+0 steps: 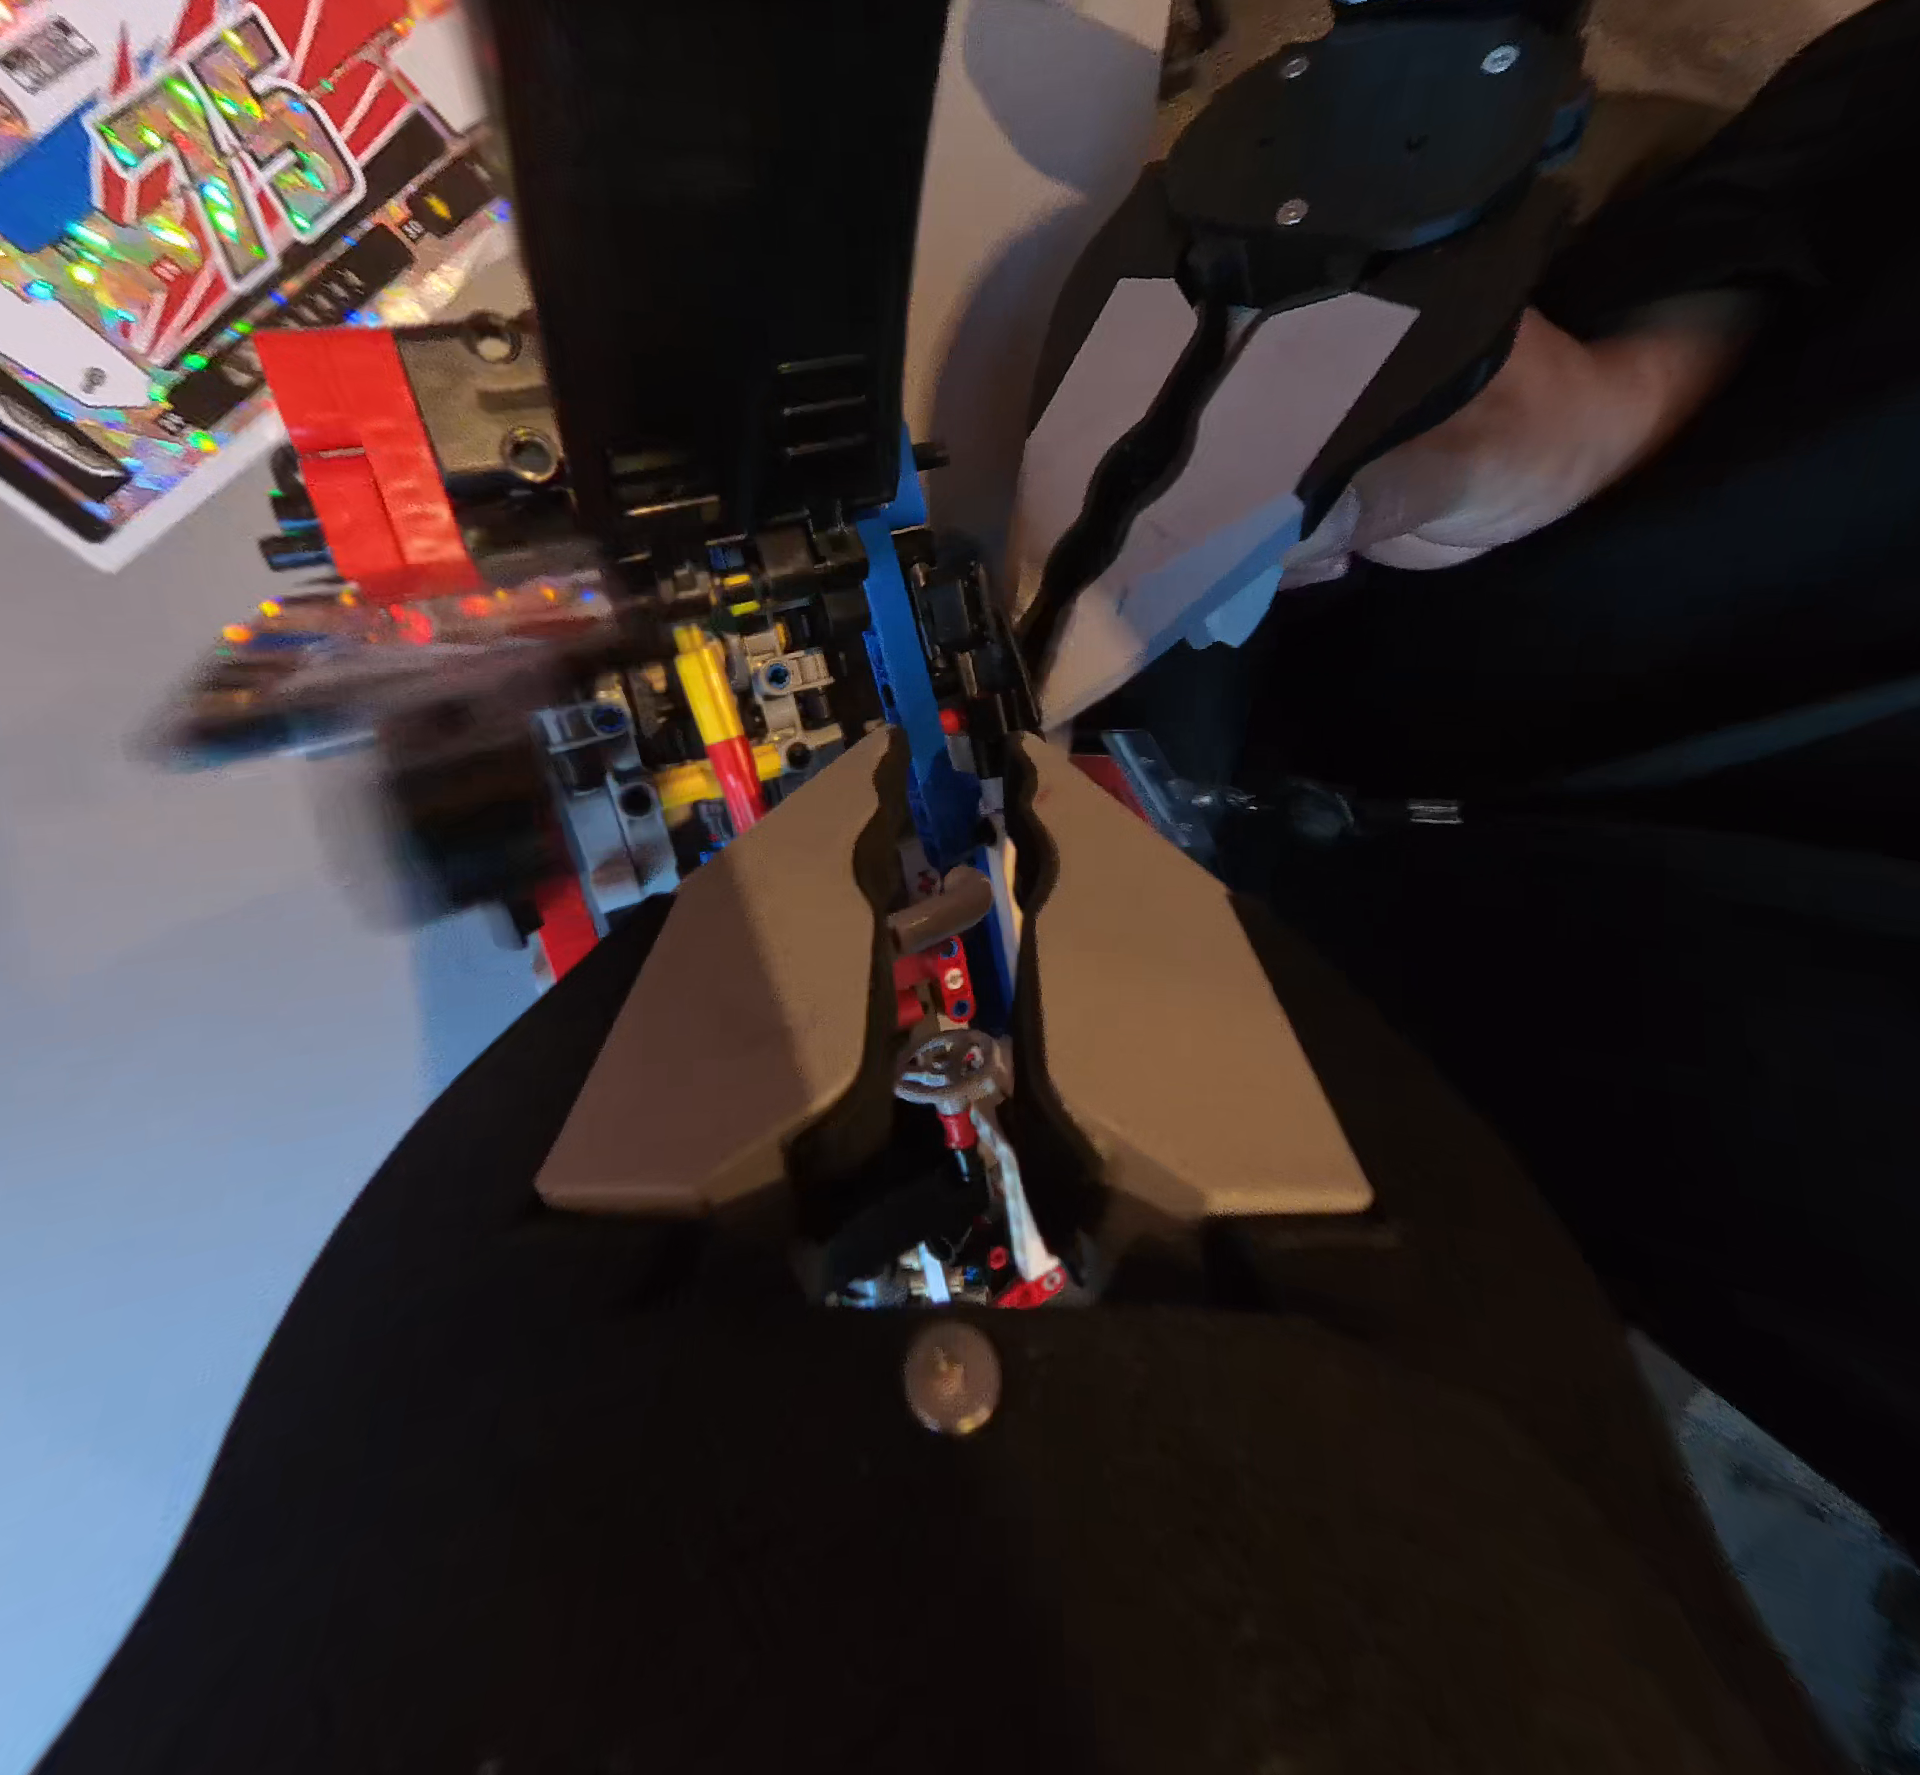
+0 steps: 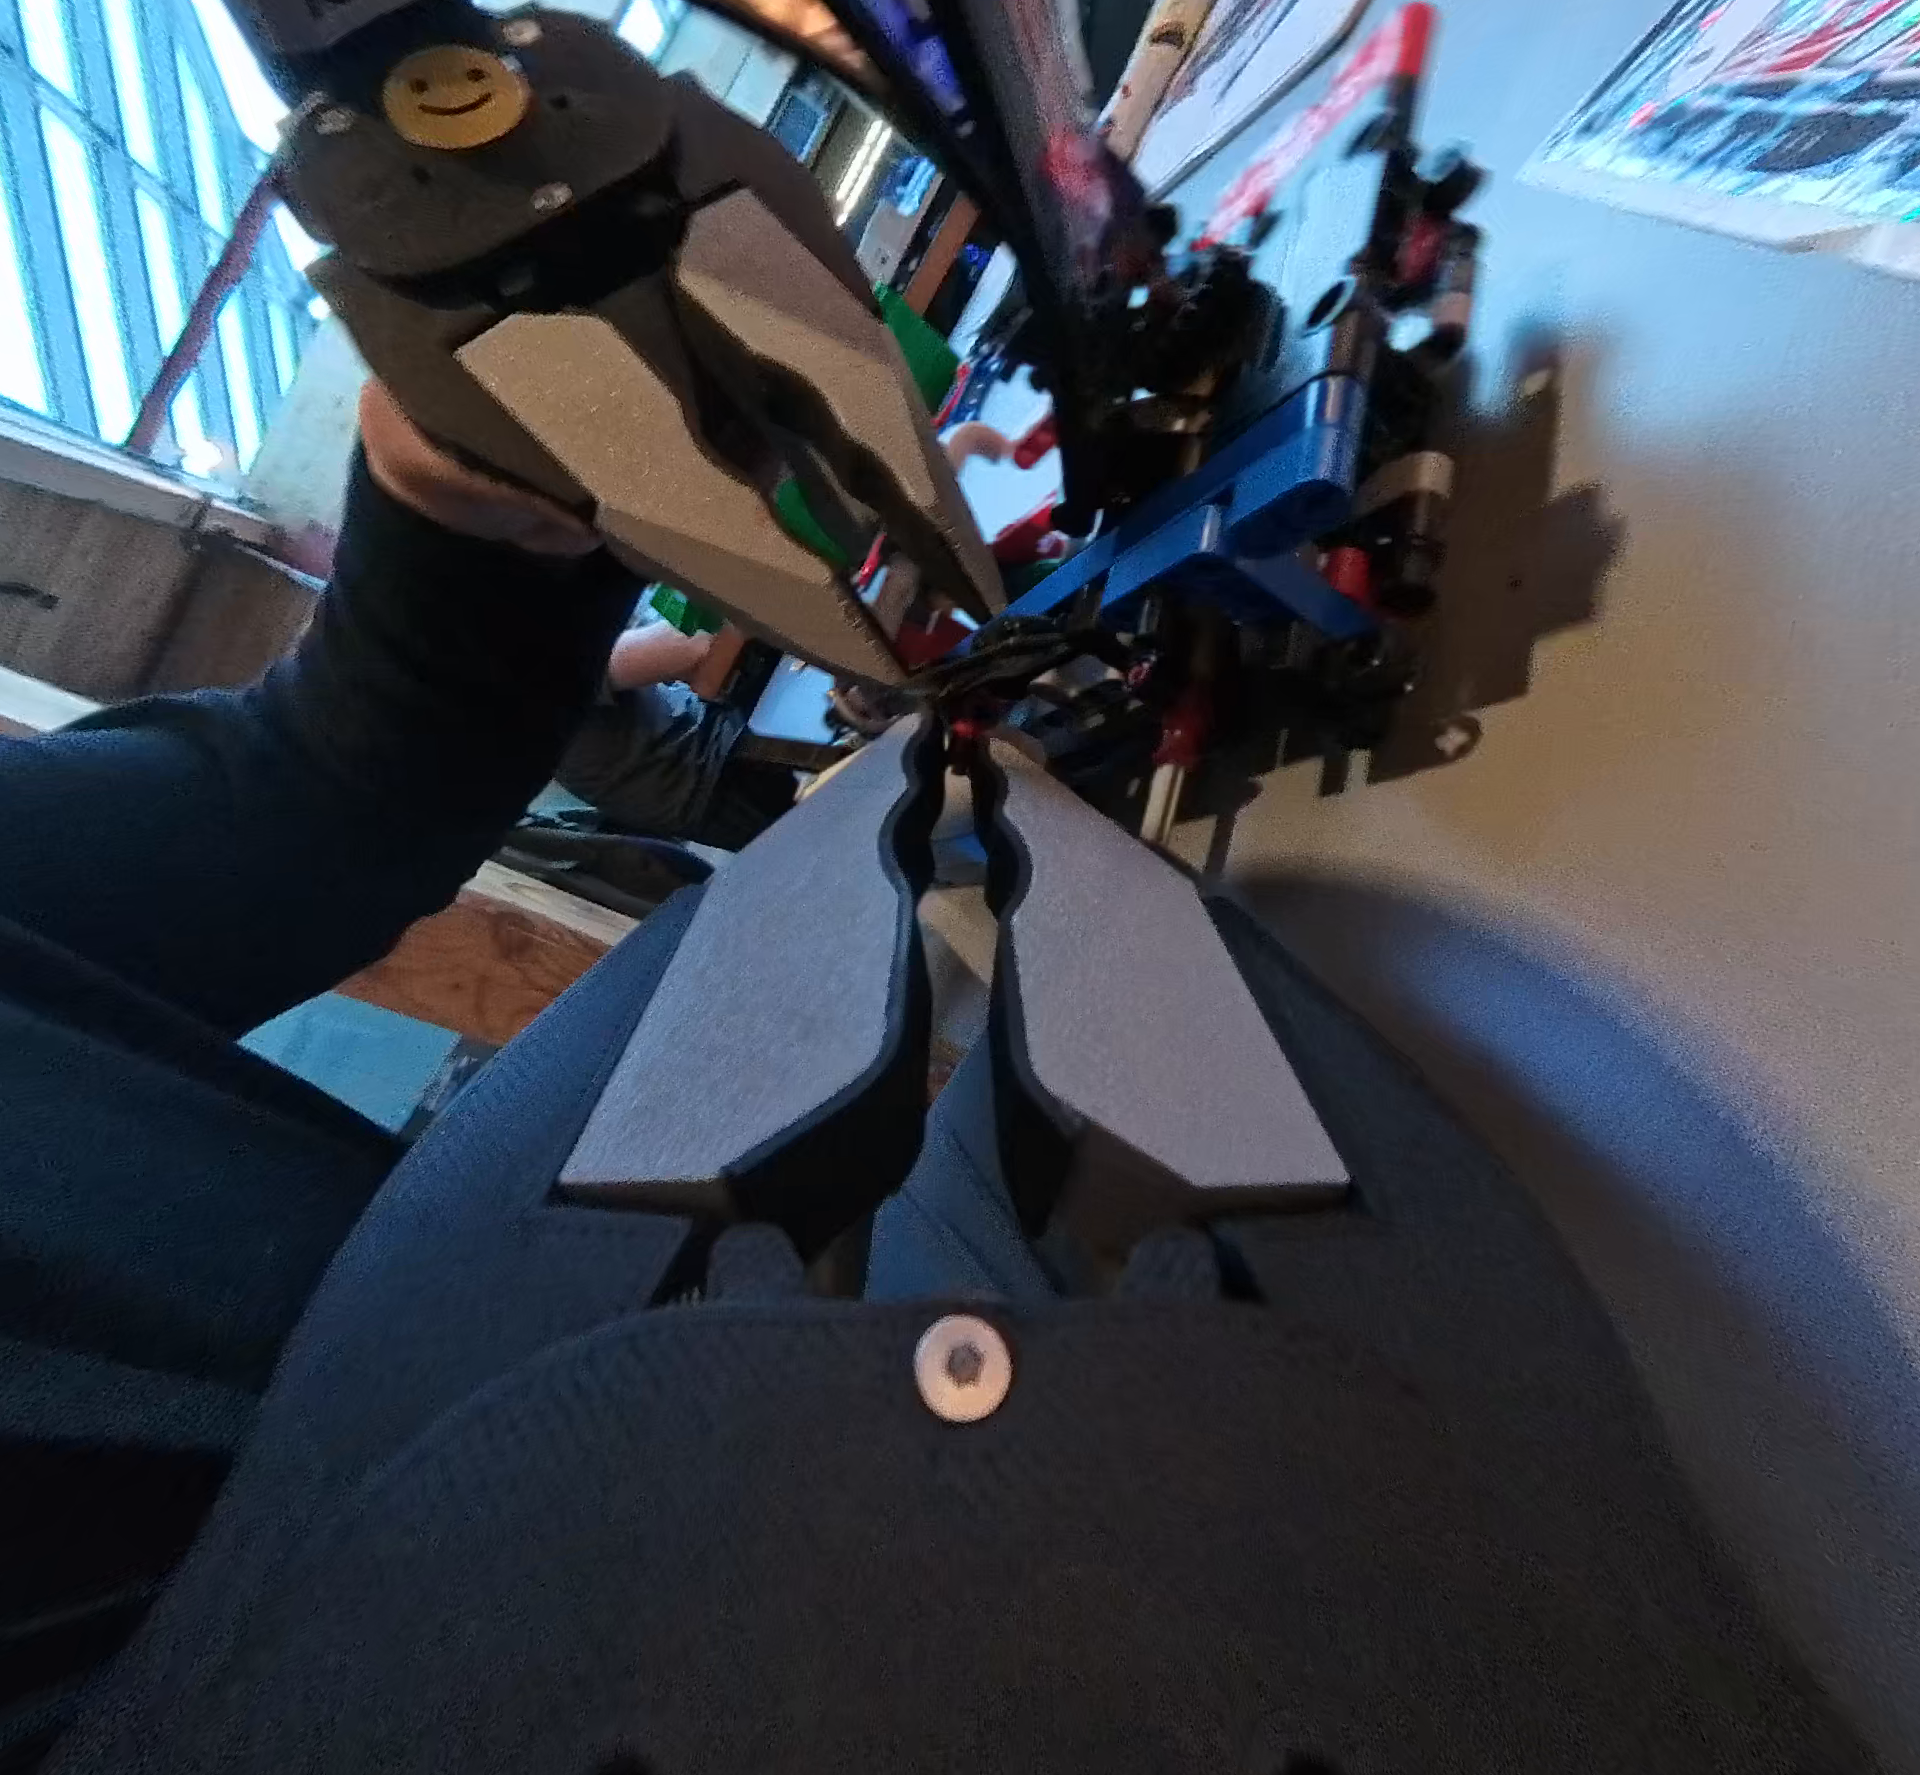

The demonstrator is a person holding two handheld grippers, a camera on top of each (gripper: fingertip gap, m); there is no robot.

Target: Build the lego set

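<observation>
left tool (image 1: 961, 749): clamps model (image 1: 894, 603) blue beam | right tool (image 2: 961, 738): nearly closed, tips at model, grip unclear | surface (image 2: 1714, 790): sticker sheet (image 1: 208, 167)

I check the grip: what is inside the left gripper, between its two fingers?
The left gripper closes around the lego model: a blue beam, red parts and a small grey wheel show between them. The exact contact is hidden.
</observation>
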